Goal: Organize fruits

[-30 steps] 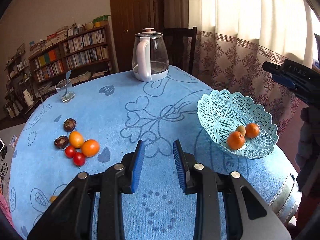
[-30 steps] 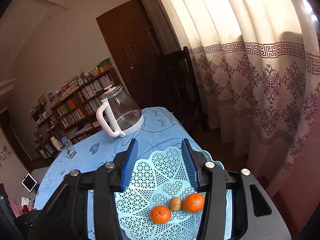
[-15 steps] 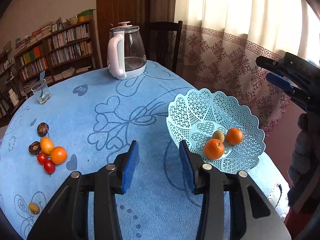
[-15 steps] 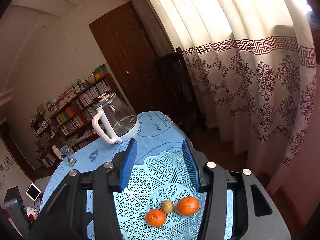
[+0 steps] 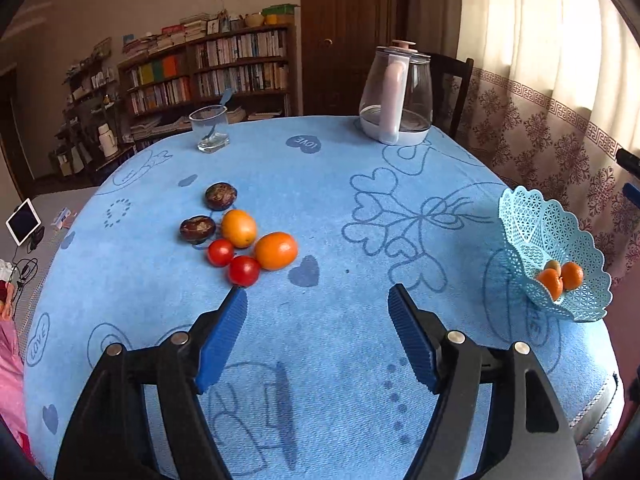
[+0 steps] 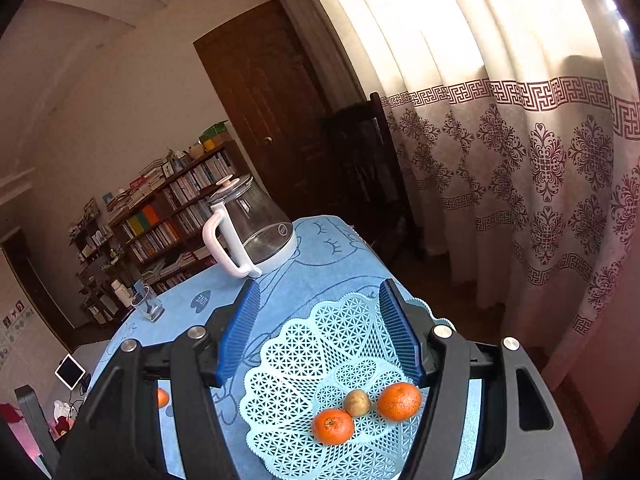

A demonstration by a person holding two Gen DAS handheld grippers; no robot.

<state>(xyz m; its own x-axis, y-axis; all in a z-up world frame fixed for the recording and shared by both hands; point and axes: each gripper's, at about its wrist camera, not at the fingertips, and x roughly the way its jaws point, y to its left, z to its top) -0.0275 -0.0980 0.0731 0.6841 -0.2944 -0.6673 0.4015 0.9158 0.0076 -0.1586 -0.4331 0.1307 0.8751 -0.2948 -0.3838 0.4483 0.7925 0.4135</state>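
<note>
On the blue tablecloth (image 5: 340, 200) lies a cluster of fruit: two dark brown fruits (image 5: 221, 196), two orange fruits (image 5: 276, 250) and two red tomatoes (image 5: 244, 270). My left gripper (image 5: 316, 304) hovers just short of them, its jaws opening with nothing between them. At the table's right edge stands the light-blue lattice basket (image 5: 560, 240) holding two tangerines (image 6: 333, 425) and a small brownish fruit (image 6: 357, 402). My right gripper (image 6: 318, 300) hangs above the basket (image 6: 304, 360), jaws opening and empty. A tip of the right gripper (image 5: 630, 174) shows at the far right of the left wrist view.
A glass kettle with a white handle (image 5: 396, 96) stands at the table's far side, a glass tumbler with a spoon (image 5: 210, 128) to its left. A dark chair (image 6: 360, 168), patterned curtains (image 6: 540, 160), a door and bookshelves (image 5: 208, 68) ring the table.
My left gripper swung left from the basket side to the fruit cluster and its jaws spread wider. The right gripper stayed above the basket and its jaws widened.
</note>
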